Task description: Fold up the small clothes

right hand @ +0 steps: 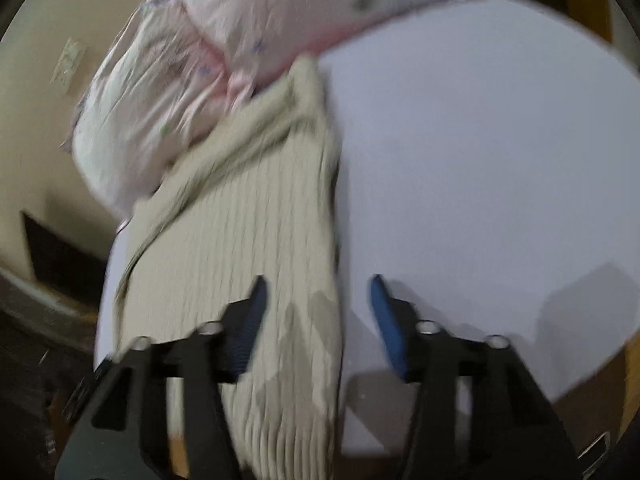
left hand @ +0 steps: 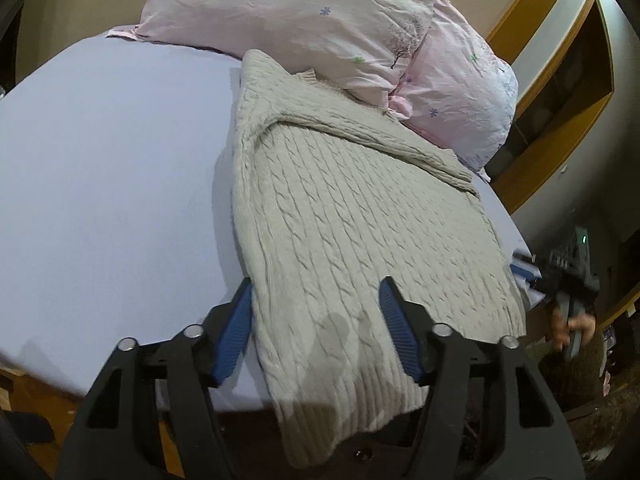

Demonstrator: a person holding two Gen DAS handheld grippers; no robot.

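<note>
1. The bed (left hand: 112,168), covered in a pale lavender sheet, fills most of both views; its wooden frame shows at the near edge.
2. Two pink floral pillows (left hand: 304,24) sit at the head of the bed.
3. A beige cable-knit sweater (left hand: 352,216) lies flat along one side of the bed, its top end touching the pillows and its ribbed hem hanging over the near edge. One sleeve is folded diagonally across the body.
4. The left gripper (left hand: 316,300) hovers above the hem, jaws wide apart and holding nothing.
5. The right gripper (right hand: 318,294), blurred in its own view, is likewise spread wide and empty, straddling the sweater's (right hand: 256,240) long edge.
</note>
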